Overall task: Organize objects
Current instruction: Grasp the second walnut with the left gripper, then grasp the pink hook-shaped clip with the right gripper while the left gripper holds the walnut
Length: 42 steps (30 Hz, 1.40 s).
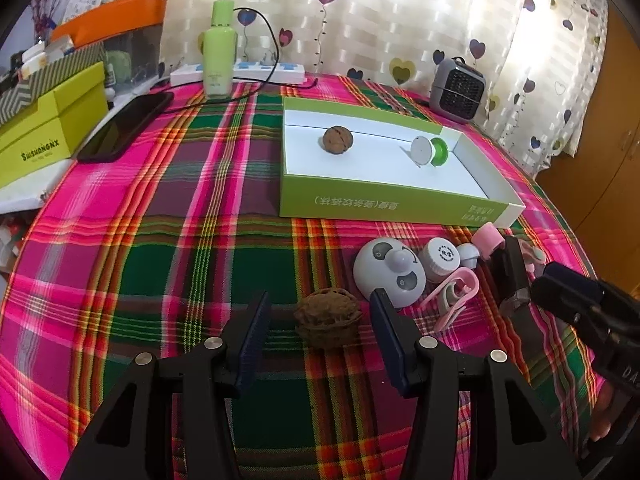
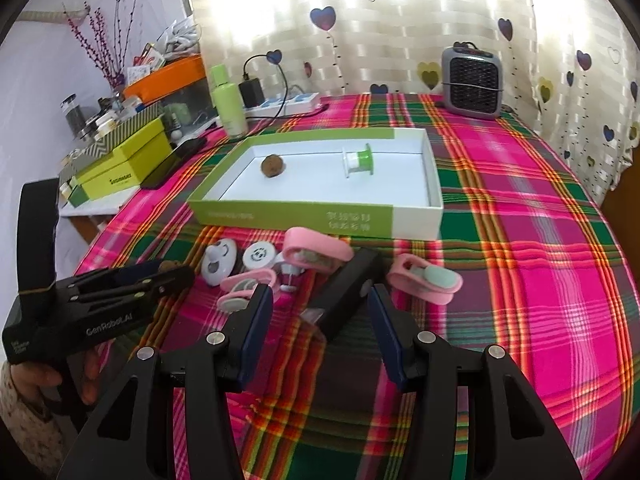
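Note:
A wrinkled brown walnut (image 1: 328, 316) lies on the plaid cloth between the fingers of my left gripper (image 1: 319, 296), which is open with a gap on each side of it. My right gripper (image 2: 319, 289) is open too, straddling a black bar-shaped item (image 2: 348, 292) without pinching it. Beyond them stands a shallow green and white box (image 1: 380, 204) holding a second walnut (image 1: 338, 140) and a green and white spool (image 1: 430, 151). Between box and grippers lie a round white panda-faced piece (image 1: 390, 276), a white cap (image 1: 440, 258) and pink clips (image 2: 424, 278).
At the table's back stand a green bottle (image 1: 219, 52), a power strip (image 1: 240, 72) with a cable, and a small grey heater (image 1: 458, 90). A black phone (image 1: 124, 128) and yellow-green boxes (image 1: 48, 128) sit at the left. A curtain hangs behind.

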Each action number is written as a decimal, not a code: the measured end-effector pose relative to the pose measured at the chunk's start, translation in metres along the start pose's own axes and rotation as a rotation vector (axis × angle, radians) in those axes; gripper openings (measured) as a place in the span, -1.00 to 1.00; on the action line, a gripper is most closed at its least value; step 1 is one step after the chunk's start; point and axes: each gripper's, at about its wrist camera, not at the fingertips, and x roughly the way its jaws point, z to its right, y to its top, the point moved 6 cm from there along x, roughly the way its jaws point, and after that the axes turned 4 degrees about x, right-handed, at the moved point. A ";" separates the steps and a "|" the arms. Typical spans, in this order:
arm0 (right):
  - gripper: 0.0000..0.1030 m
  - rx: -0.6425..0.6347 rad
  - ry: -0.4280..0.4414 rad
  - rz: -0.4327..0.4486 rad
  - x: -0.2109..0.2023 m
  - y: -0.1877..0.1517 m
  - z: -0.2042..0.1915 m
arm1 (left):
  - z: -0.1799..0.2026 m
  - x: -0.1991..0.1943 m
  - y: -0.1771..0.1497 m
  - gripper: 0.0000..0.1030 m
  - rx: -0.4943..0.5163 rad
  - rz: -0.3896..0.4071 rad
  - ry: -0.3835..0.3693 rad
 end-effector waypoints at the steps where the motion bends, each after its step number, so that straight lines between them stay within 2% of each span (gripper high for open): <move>1: -0.02 -0.006 0.004 -0.005 0.001 -0.001 -0.001 | -0.001 0.000 0.000 -0.12 -0.004 0.000 0.000; 8: -0.02 -0.087 0.053 -0.026 0.005 -0.006 -0.027 | -0.007 0.001 0.001 -0.39 -0.021 0.000 0.010; 17: -0.02 -0.122 0.120 -0.073 0.023 -0.002 -0.050 | -0.018 -0.003 -0.001 -0.40 -0.037 0.002 0.027; 24: -0.02 -0.144 0.087 -0.093 0.040 0.001 -0.051 | -0.021 -0.004 -0.003 -0.40 -0.044 0.004 0.018; 30: -0.02 -0.139 0.133 -0.118 0.045 0.002 -0.050 | -0.023 -0.005 -0.003 -0.40 -0.052 0.005 0.001; 36: -0.02 -0.142 0.199 -0.182 0.041 -0.012 -0.056 | -0.023 -0.004 -0.003 -0.40 -0.055 0.006 -0.004; 42: -0.02 -0.186 0.228 -0.224 0.034 -0.027 -0.064 | -0.022 -0.004 -0.002 -0.40 -0.057 0.006 -0.009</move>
